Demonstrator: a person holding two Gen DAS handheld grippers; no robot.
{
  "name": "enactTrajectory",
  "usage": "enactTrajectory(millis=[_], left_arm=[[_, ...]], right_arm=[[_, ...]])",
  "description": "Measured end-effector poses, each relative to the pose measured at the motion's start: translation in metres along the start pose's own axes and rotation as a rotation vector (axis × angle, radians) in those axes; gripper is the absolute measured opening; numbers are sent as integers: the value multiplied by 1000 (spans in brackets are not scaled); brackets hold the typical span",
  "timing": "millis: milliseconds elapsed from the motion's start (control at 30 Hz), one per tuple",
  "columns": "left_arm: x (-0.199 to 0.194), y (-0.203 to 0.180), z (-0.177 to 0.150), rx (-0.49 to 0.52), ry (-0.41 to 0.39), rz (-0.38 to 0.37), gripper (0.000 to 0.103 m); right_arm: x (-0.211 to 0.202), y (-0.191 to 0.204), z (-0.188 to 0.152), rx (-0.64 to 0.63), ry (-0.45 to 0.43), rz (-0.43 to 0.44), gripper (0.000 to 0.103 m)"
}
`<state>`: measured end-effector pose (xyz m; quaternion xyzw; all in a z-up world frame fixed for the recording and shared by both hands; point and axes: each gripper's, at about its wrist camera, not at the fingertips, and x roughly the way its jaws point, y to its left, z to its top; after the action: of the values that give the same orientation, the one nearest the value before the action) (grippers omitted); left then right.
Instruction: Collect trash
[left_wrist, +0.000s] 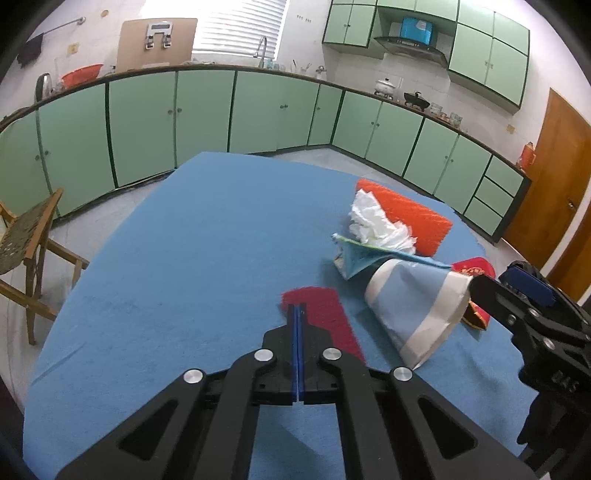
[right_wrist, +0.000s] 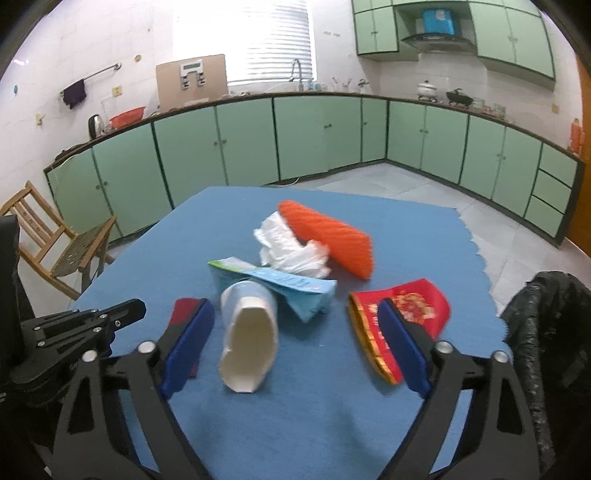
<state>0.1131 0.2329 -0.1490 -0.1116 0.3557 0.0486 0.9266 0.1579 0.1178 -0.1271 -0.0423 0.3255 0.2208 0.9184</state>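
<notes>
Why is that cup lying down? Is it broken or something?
The blue-and-white paper cup lies on its side on the blue tablecloth, its white rim squashed out of round. It looks crushed. Behind it sit a crumpled white tissue and a flattened light-blue packet, so it is probably rubbish too.

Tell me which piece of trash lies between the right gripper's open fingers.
The crushed paper cup, on its side with its mouth toward the right gripper. The tissue, blue packet and red packet lie elsewhere.
</notes>
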Motion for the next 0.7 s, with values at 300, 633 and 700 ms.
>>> enactTrajectory(millis=[300, 633, 700], left_arm=[[8, 3, -2, -11, 30, -17, 0], [11, -10, -6, -14, 58, -37, 38], [10, -15, -7, -10, 56, -40, 46]], right_arm=[[20, 8, -4, -17, 97, 115, 25], [-10, -3, -15, -24, 68, 98, 19], [-16, -9, -17, -18, 65, 85, 19]])
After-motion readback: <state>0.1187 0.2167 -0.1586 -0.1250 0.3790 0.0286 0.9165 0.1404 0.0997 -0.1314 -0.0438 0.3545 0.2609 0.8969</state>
